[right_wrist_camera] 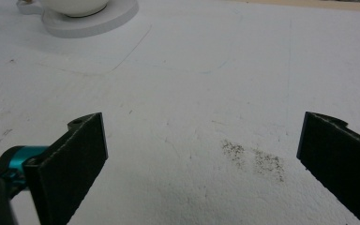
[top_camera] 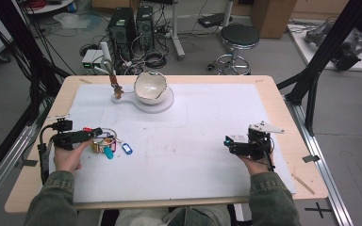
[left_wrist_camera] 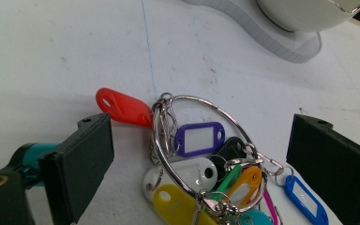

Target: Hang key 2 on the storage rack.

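Observation:
A metal key ring (left_wrist_camera: pixel 201 145) with several coloured plastic tags lies on the white mat (top_camera: pixel 184 141) at the left. In the high view the key ring (top_camera: pixel 107 143) sits just right of my left gripper (top_camera: pixel 96 133). My left gripper (left_wrist_camera: pixel 201 164) stands open, its two black jaws on either side of the ring and tags, touching neither. A red tag (left_wrist_camera: pixel 124 107) sticks out to the far left of the bunch. My right gripper (top_camera: pixel 227 142) rests low over the mat at the right; in its own view the right gripper (right_wrist_camera: pixel 201 159) is open over bare mat.
A white bowl (top_camera: pixel 150 87) sits on a white stand (top_camera: pixel 162 102) at the back middle, with a small hook post (top_camera: pixel 115 87) beside it. The wooden table edge (top_camera: pixel 292 117) rims the mat. Computers, cables and a stool (top_camera: pixel 238 37) stand on the floor beyond.

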`<state>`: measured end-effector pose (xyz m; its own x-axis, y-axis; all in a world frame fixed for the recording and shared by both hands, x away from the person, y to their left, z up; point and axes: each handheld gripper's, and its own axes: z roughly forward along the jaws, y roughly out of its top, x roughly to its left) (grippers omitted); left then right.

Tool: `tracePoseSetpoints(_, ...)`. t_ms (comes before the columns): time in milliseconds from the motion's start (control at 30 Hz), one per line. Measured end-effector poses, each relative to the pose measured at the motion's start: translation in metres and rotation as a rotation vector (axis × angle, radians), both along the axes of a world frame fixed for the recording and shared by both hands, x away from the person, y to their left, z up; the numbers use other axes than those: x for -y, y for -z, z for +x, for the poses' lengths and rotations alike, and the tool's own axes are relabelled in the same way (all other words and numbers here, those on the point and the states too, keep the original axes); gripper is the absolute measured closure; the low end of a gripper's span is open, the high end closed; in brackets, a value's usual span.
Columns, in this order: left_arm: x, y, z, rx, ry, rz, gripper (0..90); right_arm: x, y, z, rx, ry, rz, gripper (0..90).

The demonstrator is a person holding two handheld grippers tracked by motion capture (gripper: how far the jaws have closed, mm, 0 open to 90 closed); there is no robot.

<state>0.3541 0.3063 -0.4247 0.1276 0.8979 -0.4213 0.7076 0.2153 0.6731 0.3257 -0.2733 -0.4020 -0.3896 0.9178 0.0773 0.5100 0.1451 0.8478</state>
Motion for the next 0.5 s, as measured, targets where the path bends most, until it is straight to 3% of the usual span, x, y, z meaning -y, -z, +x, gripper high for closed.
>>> tracePoseSetpoints(100, 0.008, -0.003, 0.004, -0.038, -0.022, 0.076, 8.0, -0.001, 0.001, 0.000, -0.007, -0.004, -0.001, 0.9)
tracePoseSetpoints(200, 0.014, -0.004, 0.006, -0.048, -0.028, 0.082, 9.6, -0.003, 0.001, 0.000, -0.006, -0.011, -0.007, 0.9)
tracePoseSetpoints(333, 0.014, 0.000, 0.010, -0.095, -0.023, 0.099, 12.0, -0.002, 0.001, -0.001, -0.006, -0.010, -0.001, 0.9)
tracePoseSetpoints(500, 0.012, 0.000, 0.010, -0.104, -0.016, 0.075, 22.8, -0.001, 0.001, -0.001, -0.008, -0.010, 0.000, 0.9)
